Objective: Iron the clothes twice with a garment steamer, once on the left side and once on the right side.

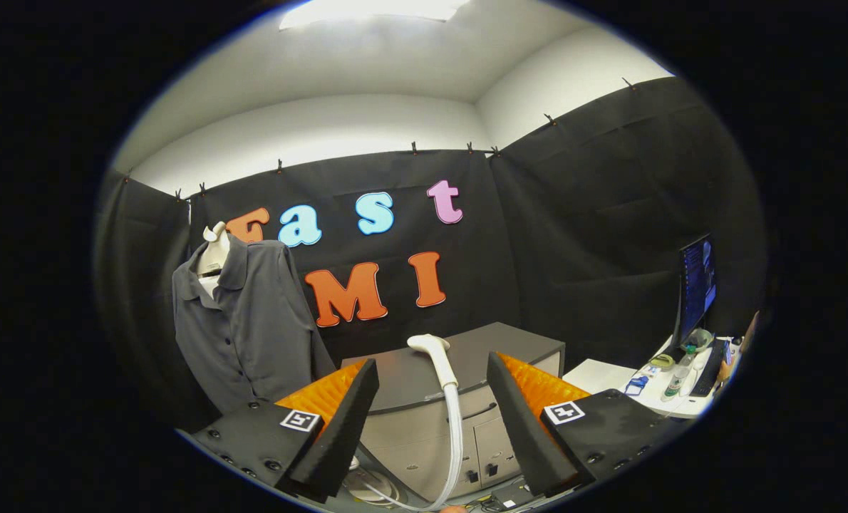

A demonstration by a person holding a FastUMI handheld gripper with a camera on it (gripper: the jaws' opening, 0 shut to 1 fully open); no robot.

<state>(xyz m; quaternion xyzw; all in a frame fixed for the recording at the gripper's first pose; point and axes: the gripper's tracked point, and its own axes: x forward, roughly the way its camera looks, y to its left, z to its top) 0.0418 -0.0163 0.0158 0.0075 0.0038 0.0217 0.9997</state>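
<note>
Tongs (pixel 432 399) spread wide, gripping nothing. Between the two fingers, just ahead of them, stands the white plastic garment steamer head (pixel 435 356) on its white ribbed hose (pixel 454 442), long axis close to upright, nozzle end tipped a little toward the left finger. Hose drops down to a base low between the fingers, in front of a grey cabinet with a dark top surface (pixel 424 381). Well off beyond the left finger hangs the dark grey buttoned shirt (pixel 249 320) on a pale mannequin form. Likely next: straight ahead to close on the upright handle, then across leftward to the shirt. Neither side steamed yet, by the look.
</note>
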